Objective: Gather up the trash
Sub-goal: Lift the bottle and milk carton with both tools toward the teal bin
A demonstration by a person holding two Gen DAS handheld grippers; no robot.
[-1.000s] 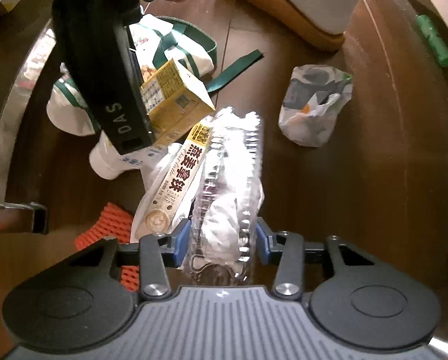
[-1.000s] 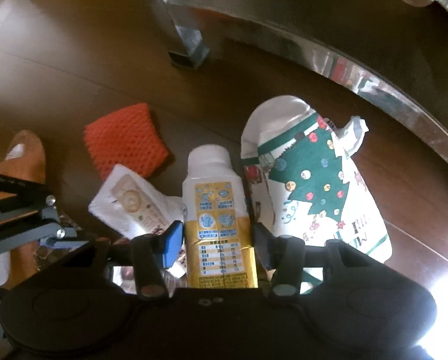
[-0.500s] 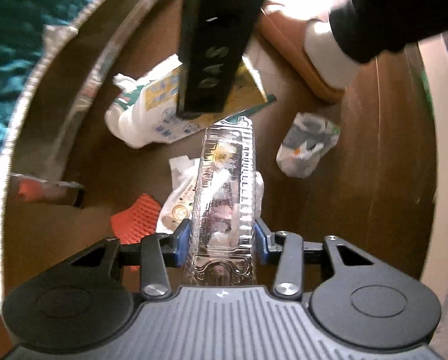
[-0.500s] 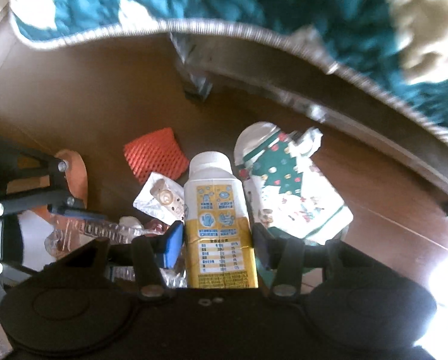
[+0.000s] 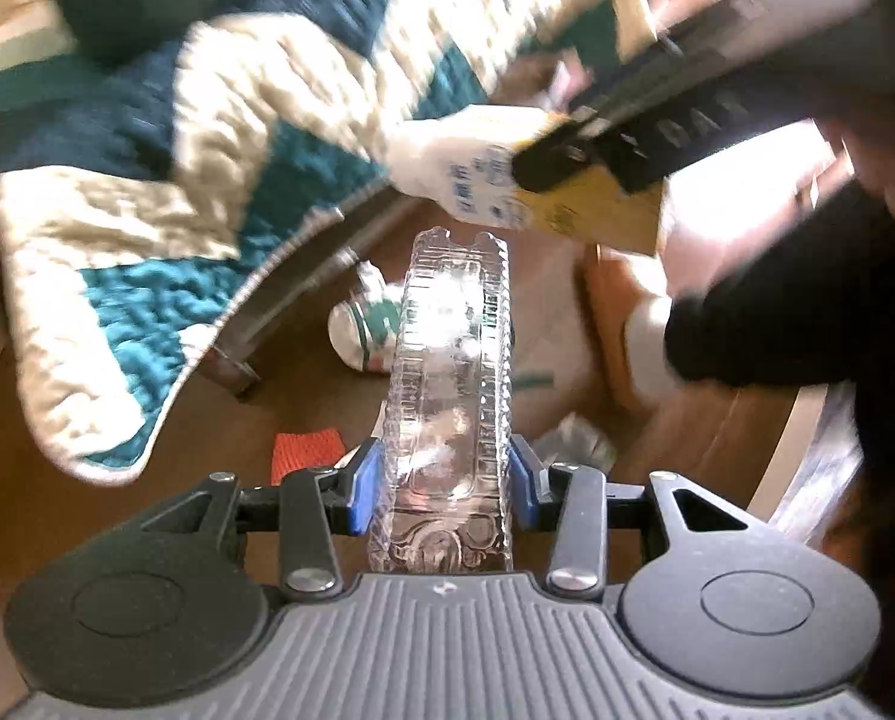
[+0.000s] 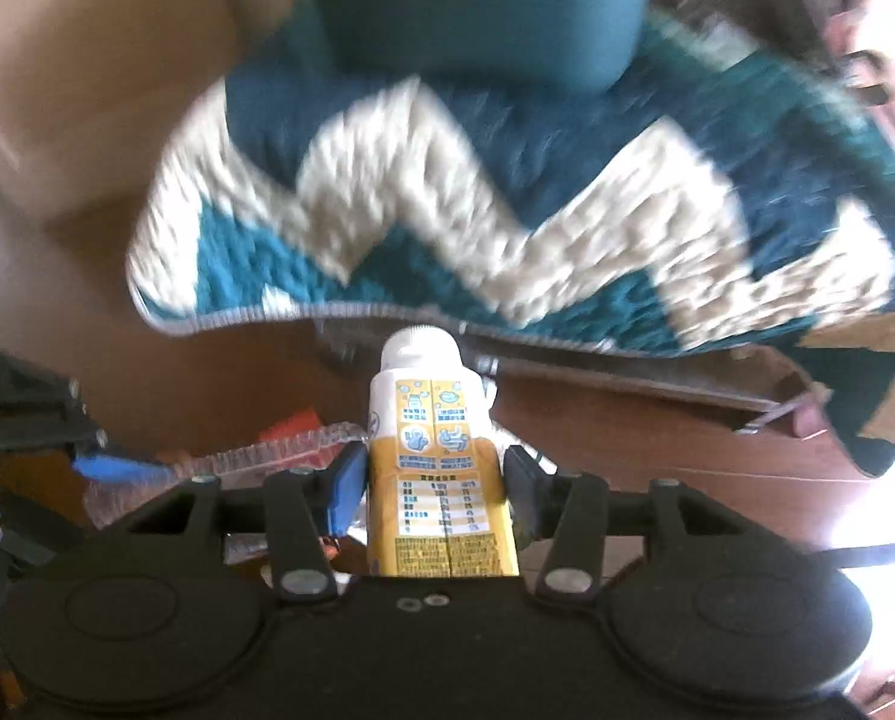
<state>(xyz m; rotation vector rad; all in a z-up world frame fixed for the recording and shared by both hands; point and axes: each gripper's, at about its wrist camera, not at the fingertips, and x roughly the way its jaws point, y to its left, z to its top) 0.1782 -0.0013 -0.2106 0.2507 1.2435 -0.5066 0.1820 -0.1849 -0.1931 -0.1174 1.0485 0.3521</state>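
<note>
Clamping a clear plastic container [image 5: 447,396] (left gripper [image 5: 444,483]), right gripper [image 6: 435,483] on yellow-and-white carton [image 6: 432,450]

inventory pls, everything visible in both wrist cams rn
Crushed clear plastic bottle: 1, transparent, clamped in the left gripper.
Yellow-and-white drink carton with a white cap: 1, clamped in the right gripper.
Orange foam net sleeve: 1, on the dark wood floor.
White-and-green printed paper bag: 1, on the floor under the bed edge.
Crumpled grey-white wrapper: 1, on the floor, blurred.
Teal-and-cream quilted blanket: 1, draped over the bed.
Teal rectangular pillow: 1, on the blanket.
Tan slipper with a white sock: 1, right of the bottle.
Person's black sleeve: 1, right edge.
</note>
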